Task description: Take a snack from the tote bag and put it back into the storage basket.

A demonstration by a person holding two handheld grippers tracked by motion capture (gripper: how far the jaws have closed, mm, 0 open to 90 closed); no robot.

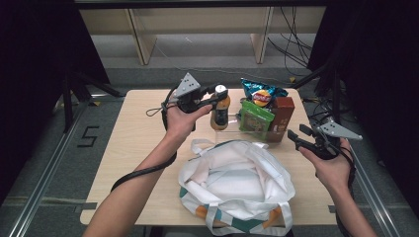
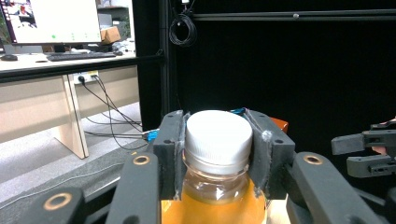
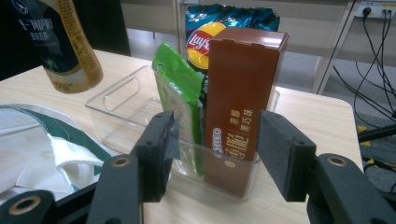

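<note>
My left gripper (image 1: pixel 220 94) is shut on the white cap of an orange drink bottle (image 1: pixel 220 112), and the left gripper view has both pads pressed against the cap (image 2: pixel 218 135). The bottle hangs slightly tilted by the left end of a clear plastic tray (image 3: pixel 121 100); I cannot tell whether its base touches anything. In the tray stand a brown box (image 3: pixel 240 84), a green packet (image 3: pixel 180 88) and a blue chips bag (image 3: pixel 219 23). My right gripper (image 1: pixel 295 137) is open, aimed at the brown box from the right, with its jaws apart from the tray.
A white tote bag (image 1: pixel 237 187) with green and orange trim lies open on the near part of the light wooden table (image 1: pixel 138 143), just in front of the tray. Cables run over the floor past the table's far right corner.
</note>
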